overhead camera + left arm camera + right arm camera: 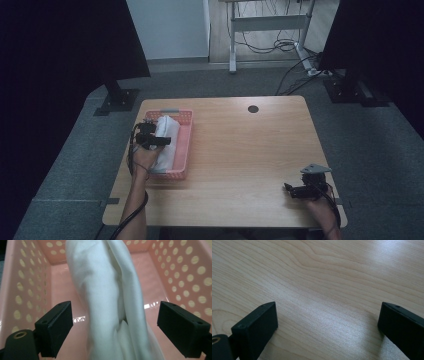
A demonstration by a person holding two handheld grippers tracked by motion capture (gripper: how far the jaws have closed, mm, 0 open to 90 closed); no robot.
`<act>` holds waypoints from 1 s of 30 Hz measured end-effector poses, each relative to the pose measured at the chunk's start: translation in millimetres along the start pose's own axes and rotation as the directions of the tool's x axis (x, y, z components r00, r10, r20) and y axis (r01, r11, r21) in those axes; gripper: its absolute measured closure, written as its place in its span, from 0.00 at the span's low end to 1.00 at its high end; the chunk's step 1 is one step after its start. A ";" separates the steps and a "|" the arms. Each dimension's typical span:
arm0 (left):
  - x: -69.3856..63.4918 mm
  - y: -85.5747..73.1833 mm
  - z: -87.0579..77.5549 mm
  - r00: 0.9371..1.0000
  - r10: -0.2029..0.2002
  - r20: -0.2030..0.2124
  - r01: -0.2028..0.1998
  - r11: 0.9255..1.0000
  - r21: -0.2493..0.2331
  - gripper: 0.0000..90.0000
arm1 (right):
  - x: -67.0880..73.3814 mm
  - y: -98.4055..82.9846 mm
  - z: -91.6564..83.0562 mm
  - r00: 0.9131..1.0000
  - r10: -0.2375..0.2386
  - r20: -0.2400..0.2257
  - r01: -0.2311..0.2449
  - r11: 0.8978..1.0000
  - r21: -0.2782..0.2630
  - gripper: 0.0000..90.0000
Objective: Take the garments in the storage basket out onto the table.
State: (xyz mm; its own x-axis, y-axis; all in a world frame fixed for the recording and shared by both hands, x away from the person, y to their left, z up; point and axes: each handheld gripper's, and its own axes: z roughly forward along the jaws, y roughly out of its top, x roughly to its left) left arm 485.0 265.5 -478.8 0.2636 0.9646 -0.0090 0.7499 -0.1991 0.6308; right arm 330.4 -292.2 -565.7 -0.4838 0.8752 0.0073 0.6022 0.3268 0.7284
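From the high view, the left gripper hangs over a pink basket at the table's left side, and the right gripper sits well apart near the right front corner. The left gripper view looks down into the basket, whose walls are smooth plastic punched with round holes. In it lies a white cloth, soft and creased, bunched into a long roll. Its long axis runs along the basket's length, away from the person. The left jaws stand spread on either side of the cloth, not pressing it. The right gripper view shows pale wood grain between widely spread jaws.
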 end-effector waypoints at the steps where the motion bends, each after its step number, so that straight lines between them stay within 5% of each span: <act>1: 0.1 0.9 2.1 1.000 0.005 0.001 -0.005 1.000 0.007 0.16 | 0.0 0.0 0.0 1.000 0.000 0.000 0.000 1.000 0.000 0.03; 12: 2.3 3.6 22.6 1.000 -0.008 0.004 0.007 0.995 0.102 0.29 | 0.0 0.0 0.0 1.000 0.001 0.000 -0.001 1.000 0.000 0.03; 20: 4.3 3.8 18.2 0.998 -0.060 0.023 0.058 0.994 0.093 0.66 | 0.0 0.0 0.0 1.000 0.001 0.000 -0.001 1.000 0.000 0.03; 30: 4.2 8.1 13.3 0.994 -0.107 0.014 0.105 0.989 0.103 0.75 | 0.0 0.0 0.0 1.000 0.000 0.000 0.000 1.000 0.000 0.03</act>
State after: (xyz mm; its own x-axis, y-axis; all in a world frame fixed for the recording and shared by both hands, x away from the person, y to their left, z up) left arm 500.3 265.6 -484.1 0.1902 0.9779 -0.0871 0.8321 -0.1135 0.5428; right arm 330.4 -292.2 -565.7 -0.4838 0.8752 0.0076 0.6023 0.3267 0.7283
